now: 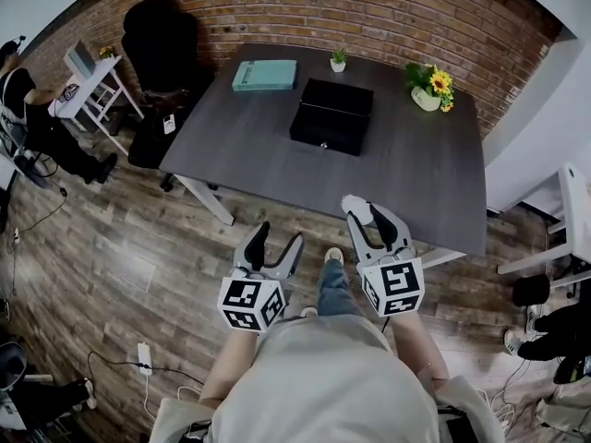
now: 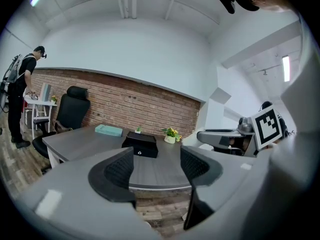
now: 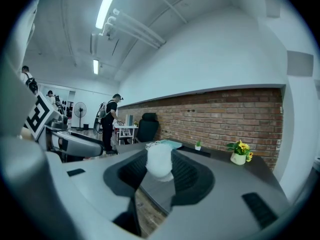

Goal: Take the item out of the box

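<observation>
The black box (image 1: 332, 115) sits shut on the dark table (image 1: 416, 183), towards its far side; the left gripper view shows this box (image 2: 141, 145) beyond the jaws. My right gripper (image 1: 366, 214) hovers over the table's near edge, shut on a soft white crumpled item (image 1: 357, 208). In the right gripper view that white item (image 3: 159, 160) is pinched between the jaws of the right gripper (image 3: 159, 168). My left gripper (image 1: 277, 240) hangs open and empty over the floor, short of the table. Nothing lies between the jaws of the left gripper (image 2: 156, 166).
On the table are a teal book (image 1: 265, 75), a small potted plant (image 1: 339, 60) and a pot of yellow flowers (image 1: 429, 88). A black office chair (image 1: 159, 40) stands at the far left corner. A person (image 1: 37, 118) stands by a white side table (image 1: 92, 77).
</observation>
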